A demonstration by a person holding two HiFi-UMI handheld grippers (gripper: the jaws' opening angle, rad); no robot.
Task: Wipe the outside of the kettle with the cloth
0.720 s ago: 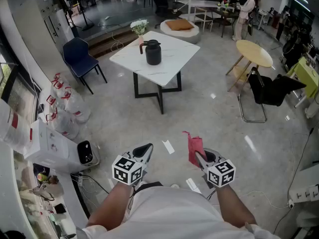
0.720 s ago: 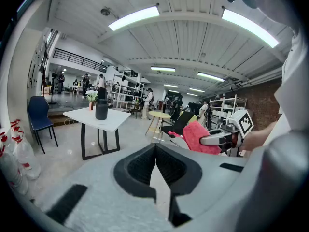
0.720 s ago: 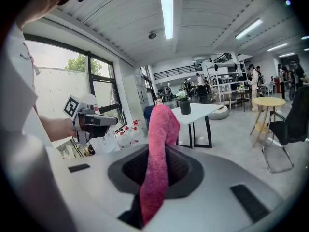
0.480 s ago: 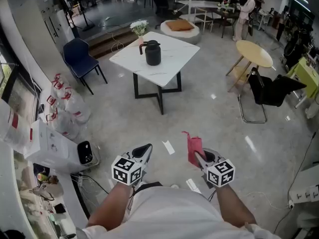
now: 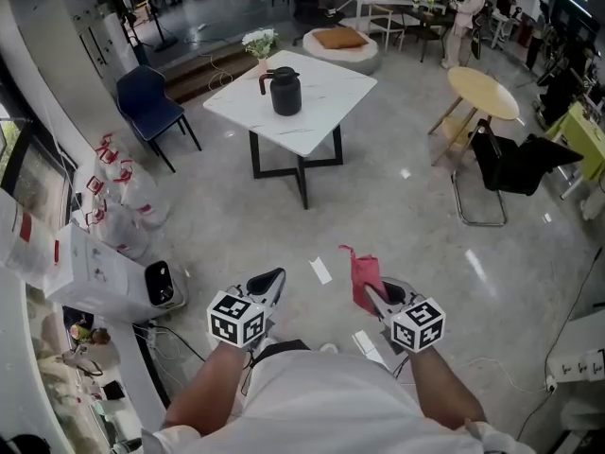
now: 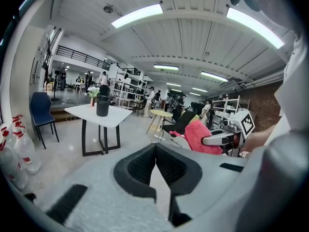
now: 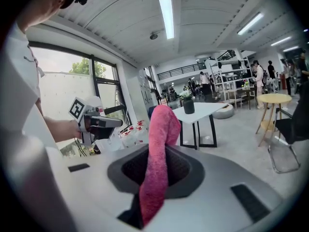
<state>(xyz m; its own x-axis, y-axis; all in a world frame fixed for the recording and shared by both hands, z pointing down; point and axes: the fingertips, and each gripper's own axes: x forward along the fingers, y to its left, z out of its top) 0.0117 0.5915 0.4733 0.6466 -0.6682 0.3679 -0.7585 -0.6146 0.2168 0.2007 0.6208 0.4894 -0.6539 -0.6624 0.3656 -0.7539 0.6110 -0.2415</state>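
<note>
Kettle (image 5: pixel 285 91), dark and upright, stands on the white table (image 5: pixel 326 102) far across the floor, with flowers (image 5: pixel 259 43) just beside it. Low in front of the person, the right hand-held gripper (image 5: pixel 376 297) is clamped on the pink cloth (image 5: pixel 364 274), which sticks up from between its jaws and flops over at the top. Beside it, the left hand-held gripper (image 5: pixel 271 279) has its jaws pressed together with nothing between them. Both point toward the table, well apart from the kettle.
</note>
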